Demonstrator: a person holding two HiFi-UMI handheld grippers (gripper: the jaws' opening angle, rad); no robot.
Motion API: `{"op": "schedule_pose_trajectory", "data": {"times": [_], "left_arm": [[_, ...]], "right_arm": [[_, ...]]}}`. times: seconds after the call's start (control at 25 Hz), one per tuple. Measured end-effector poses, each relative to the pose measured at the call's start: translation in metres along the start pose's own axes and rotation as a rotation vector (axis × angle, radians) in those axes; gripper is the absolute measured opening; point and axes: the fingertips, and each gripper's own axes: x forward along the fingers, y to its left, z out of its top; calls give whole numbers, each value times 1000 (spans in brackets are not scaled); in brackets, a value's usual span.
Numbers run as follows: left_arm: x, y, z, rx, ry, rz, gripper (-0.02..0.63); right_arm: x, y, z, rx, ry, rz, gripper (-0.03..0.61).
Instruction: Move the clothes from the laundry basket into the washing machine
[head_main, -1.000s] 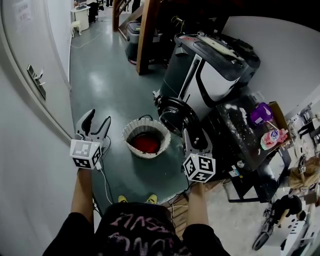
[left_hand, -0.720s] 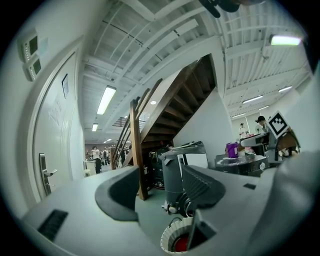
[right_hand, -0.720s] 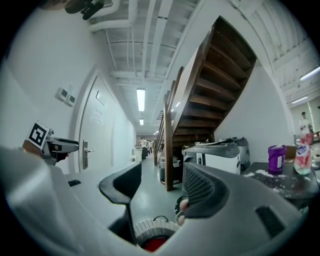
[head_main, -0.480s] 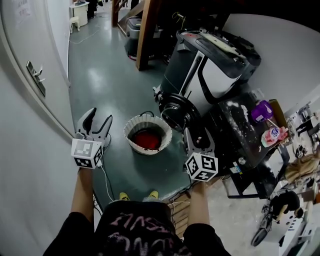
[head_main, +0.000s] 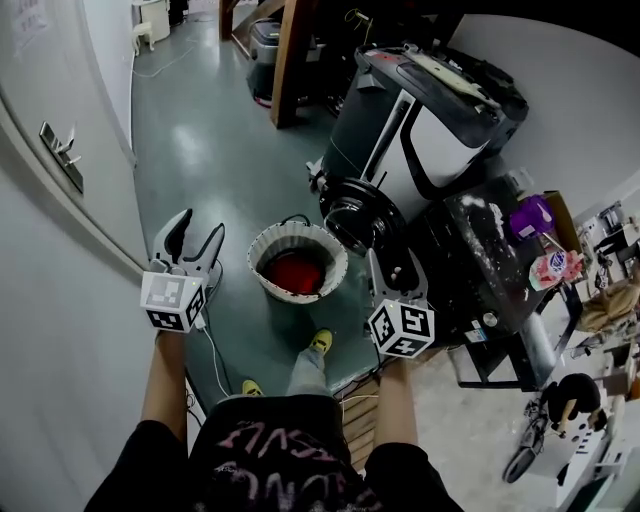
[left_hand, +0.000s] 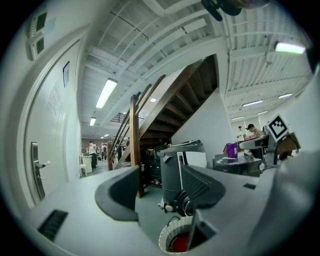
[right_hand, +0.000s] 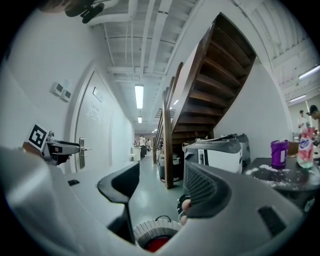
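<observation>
I have both claws held level, and neither has anything in it. The left claw (head_main: 195, 238) stands open, and in its own view only floor shows in the gap (left_hand: 160, 192). The right claw (head_main: 392, 272) has just been opening its jaws, with nothing between them.

The red clothes (head_main: 295, 275) lie deep in the white basket (head_main: 262, 245) on the floor. That is ahead of and below both claws, roughly between them. The washing machine (head_main: 420, 130) stands beyond the right claw, with its round door (head_main: 365, 215) just past the basket. I can't tell whether that door is open far enough.

- **Basket rim:** The clothes sit low behind a tall rim. If I come down from this level pose, a jaw could land on the rim and tip or shove what looks like a light basket.
- **Shallow grab:** If I catch only a fold, the cloth could slip out or trail onto the floor on its way to the door.
- **Collision on the right:** The right claw hangs close to the door and to the dark desk (head_main: 480, 270) beside it, so a quick swing could knock either.
- **Cable:** A cable (head_main: 210, 365) runs along the floor under the left claw, near my yellow shoe (head_main: 320, 342). A step forward could snag it and jerk that claw off its line.
</observation>
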Motion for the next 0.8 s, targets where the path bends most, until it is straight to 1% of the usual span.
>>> {"op": "schedule_pose_trajectory", "data": {"times": [0.16, 0.4, 0.6, 0.72, 0.8], "left_arm": [[41, -6, -9, 9, 30, -3, 268], [122, -16, -21, 6, 81, 8, 270], [194, -30, -28, -27, 116, 39, 281], [227, -40, -24, -25, 137, 58, 291], [244, -48, -20, -9, 148, 61, 293]], "right_arm": [[35, -24, -11, 18, 19, 3, 293], [105, -74, -29, 38, 61, 23, 293], [168, -120, -41, 60, 101, 71, 293], [198, -144, -44, 68, 124, 104, 298], [215, -155, -43, 79, 128, 120, 298]]}}
